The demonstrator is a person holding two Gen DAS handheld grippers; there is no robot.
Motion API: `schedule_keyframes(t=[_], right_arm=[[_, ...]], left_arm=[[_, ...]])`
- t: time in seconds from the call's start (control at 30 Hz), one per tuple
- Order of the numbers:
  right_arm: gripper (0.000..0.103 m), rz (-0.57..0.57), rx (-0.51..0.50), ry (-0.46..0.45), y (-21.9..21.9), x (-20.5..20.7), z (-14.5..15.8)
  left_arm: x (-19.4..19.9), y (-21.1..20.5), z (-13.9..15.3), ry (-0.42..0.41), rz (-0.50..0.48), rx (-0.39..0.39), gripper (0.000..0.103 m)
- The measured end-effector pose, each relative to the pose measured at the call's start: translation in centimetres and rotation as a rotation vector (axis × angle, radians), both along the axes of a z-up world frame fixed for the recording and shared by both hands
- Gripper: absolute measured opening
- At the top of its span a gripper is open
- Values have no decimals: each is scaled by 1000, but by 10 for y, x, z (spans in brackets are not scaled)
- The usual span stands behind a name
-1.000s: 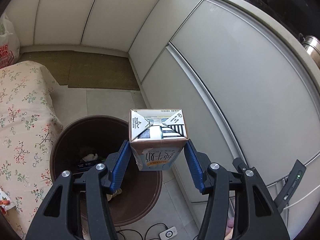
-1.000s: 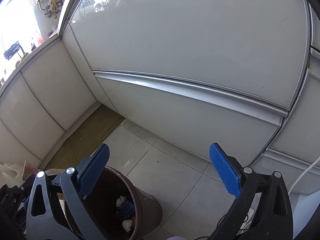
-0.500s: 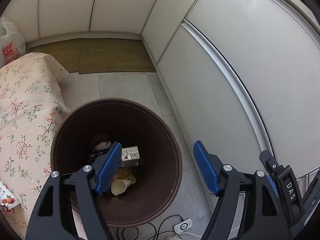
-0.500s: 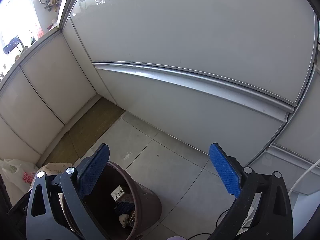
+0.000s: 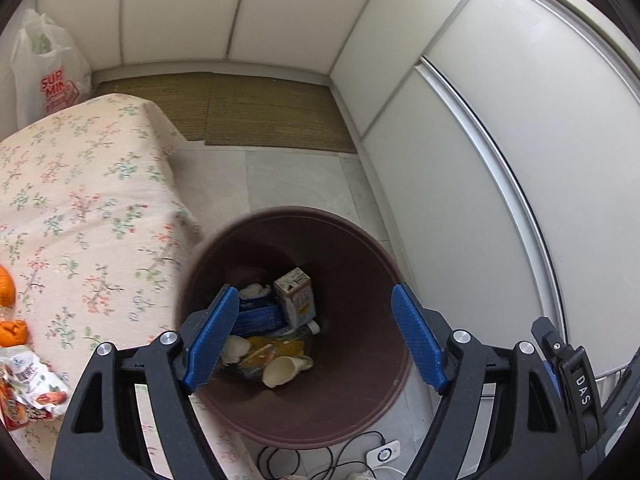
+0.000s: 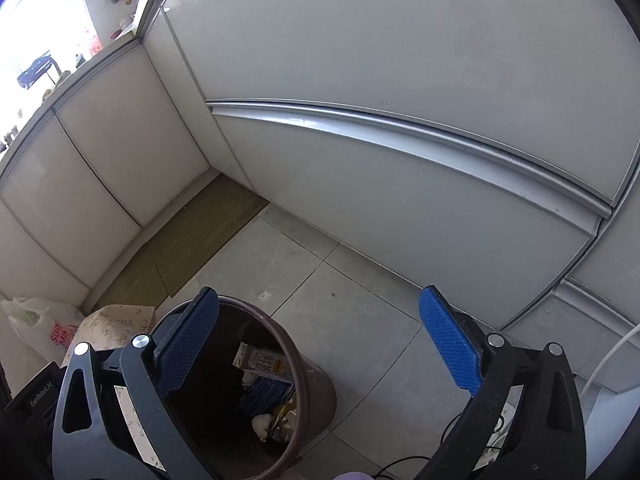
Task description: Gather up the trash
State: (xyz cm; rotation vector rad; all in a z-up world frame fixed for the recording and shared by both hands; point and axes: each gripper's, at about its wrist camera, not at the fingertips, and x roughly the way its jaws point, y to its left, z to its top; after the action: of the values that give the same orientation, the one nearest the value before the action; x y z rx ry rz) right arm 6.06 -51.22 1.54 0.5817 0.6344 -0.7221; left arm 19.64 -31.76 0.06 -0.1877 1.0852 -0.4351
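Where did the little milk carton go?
The milk carton lies inside the brown bin, in the left wrist view's lower middle, leaning beside blue packaging and above a paper cup.

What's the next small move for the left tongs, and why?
Probably lift the left tongs away from the brown bin toward the wrappers on the floral cloth. Its jaws have just been opening, nothing between them; the carton lies inside the bin.
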Motion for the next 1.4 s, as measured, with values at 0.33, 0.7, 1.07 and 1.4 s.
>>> schedule_keyframes(t=[0.33, 0.7, 1.07, 1.4], right_arm=[[96, 136, -47, 23, 58, 40, 7], [96, 350, -139, 64, 150, 87, 12], [96, 540, -227, 115, 244, 124, 5], [96, 693, -300, 176, 317, 149, -11]], left_arm=[[28, 99, -1, 11, 170, 25, 77], [41, 223, -9, 38, 331, 74, 77], [57, 327, -46, 165, 480, 101, 77], [72, 390, -102, 347, 540, 30, 77]])
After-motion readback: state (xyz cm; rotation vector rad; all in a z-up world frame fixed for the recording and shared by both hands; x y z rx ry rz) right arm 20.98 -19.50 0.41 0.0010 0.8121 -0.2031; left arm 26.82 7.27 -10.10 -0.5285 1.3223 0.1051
